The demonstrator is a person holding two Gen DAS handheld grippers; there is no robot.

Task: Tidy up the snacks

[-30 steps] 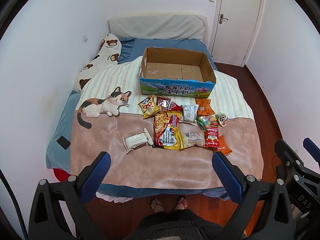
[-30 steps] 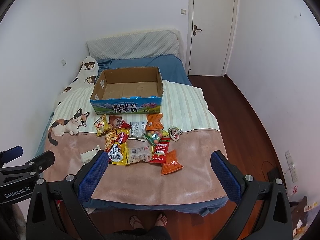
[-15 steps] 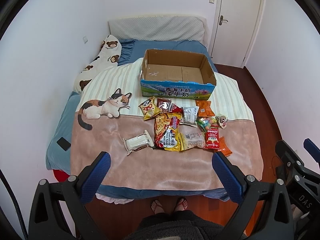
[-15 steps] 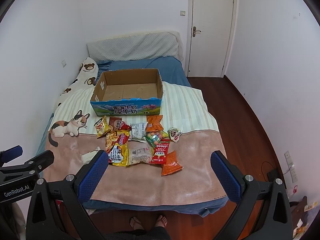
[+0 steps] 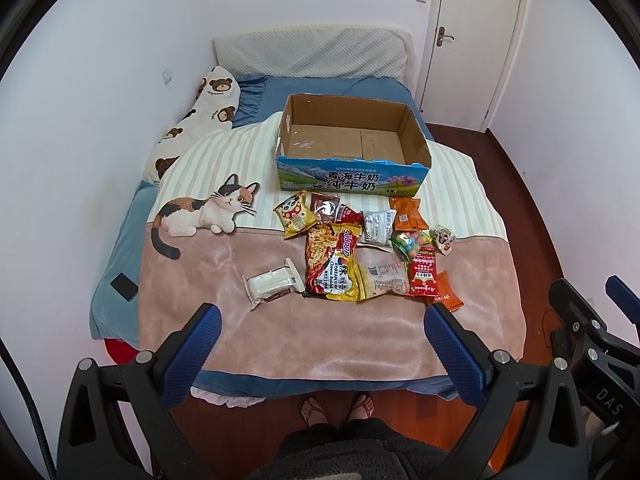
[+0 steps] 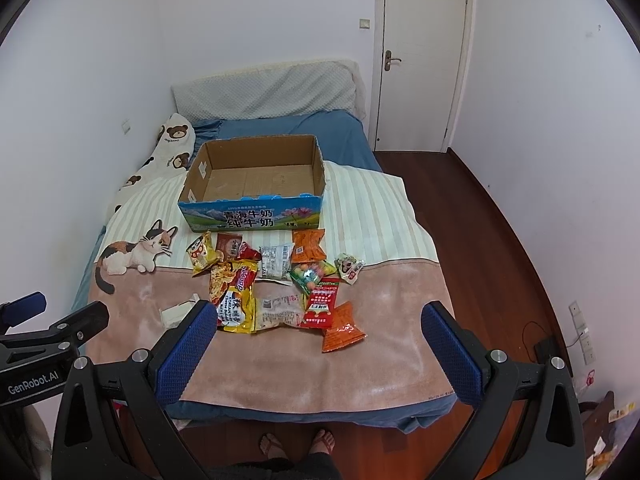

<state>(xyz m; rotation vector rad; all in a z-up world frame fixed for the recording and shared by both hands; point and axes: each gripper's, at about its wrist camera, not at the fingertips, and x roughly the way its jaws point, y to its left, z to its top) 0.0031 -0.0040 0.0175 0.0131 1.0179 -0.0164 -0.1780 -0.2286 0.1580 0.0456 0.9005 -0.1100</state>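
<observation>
Both sets of jaws are wide open and hold nothing: the left gripper (image 5: 320, 344) and the right gripper (image 6: 316, 344) hang in the air at the foot of the bed, well back from the snacks. The snacks lie in a messy pile on the blanket (image 5: 240, 336), just in front of the cardboard box (image 5: 352, 172), which looks empty. A big noodle bag (image 5: 330, 264) sits in the middle, with a white pack (image 5: 272, 284) just to its left and an orange pack (image 6: 342, 328) at the near right edge. Nothing is packed yet, so I think the first job is to reach in and pick one snack. A good way would be to start with a pack at the edge, like the white one or the orange one, since nothing lies on top of them. Come down slowly, pinch the crinkly end and not the puffy middle, and take care not to grab the soft blanket too. The cat picture (image 5: 204, 212) is well to the left, out of the way
</observation>
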